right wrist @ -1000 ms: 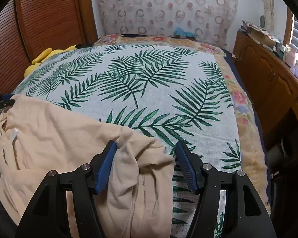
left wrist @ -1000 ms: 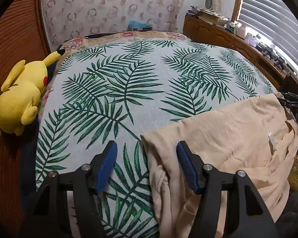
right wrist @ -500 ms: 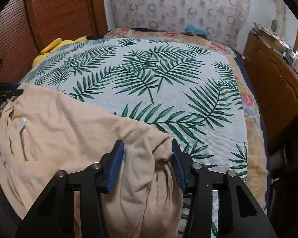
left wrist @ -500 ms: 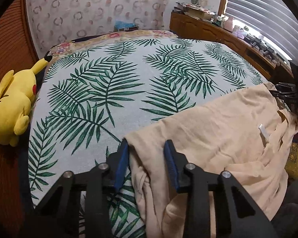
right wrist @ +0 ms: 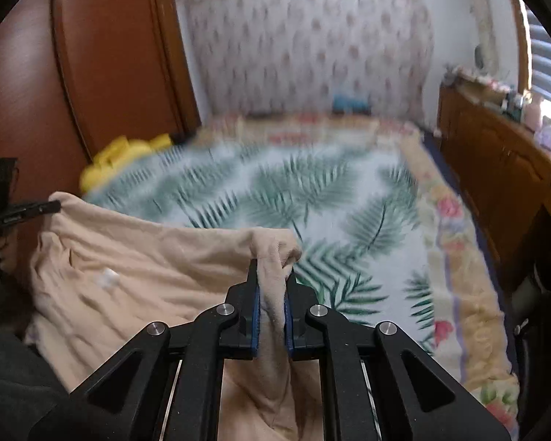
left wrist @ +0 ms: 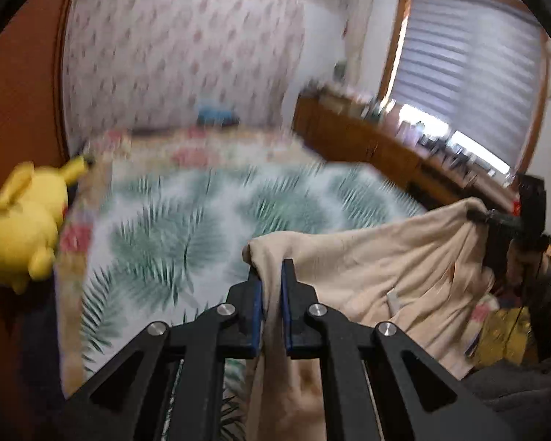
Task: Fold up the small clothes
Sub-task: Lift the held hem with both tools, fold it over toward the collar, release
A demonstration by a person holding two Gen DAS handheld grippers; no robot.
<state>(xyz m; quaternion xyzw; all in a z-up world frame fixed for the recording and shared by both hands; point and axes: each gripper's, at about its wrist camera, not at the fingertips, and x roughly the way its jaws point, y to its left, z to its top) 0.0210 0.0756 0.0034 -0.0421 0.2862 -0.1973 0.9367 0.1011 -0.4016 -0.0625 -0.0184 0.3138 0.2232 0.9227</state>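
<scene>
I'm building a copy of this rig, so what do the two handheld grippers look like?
Both match: the left gripper and right gripper are matte black, with angular linkage arms joined by round silver pivot pins. Each has two narrow fingers lined with blue pads. No cables or markings are visible on them.

The left gripper [left wrist: 272, 275] pinches a corner of the beige garment [left wrist: 367, 275], its 2 blue pads closing on the cloth. The garment hangs stretched to the right gripper [left wrist: 475, 215] at the far corner. Beyond lie the palm-leaf bedspread [left wrist: 187, 228], blurred, and a yellow plush toy [left wrist: 25, 220].
</scene>
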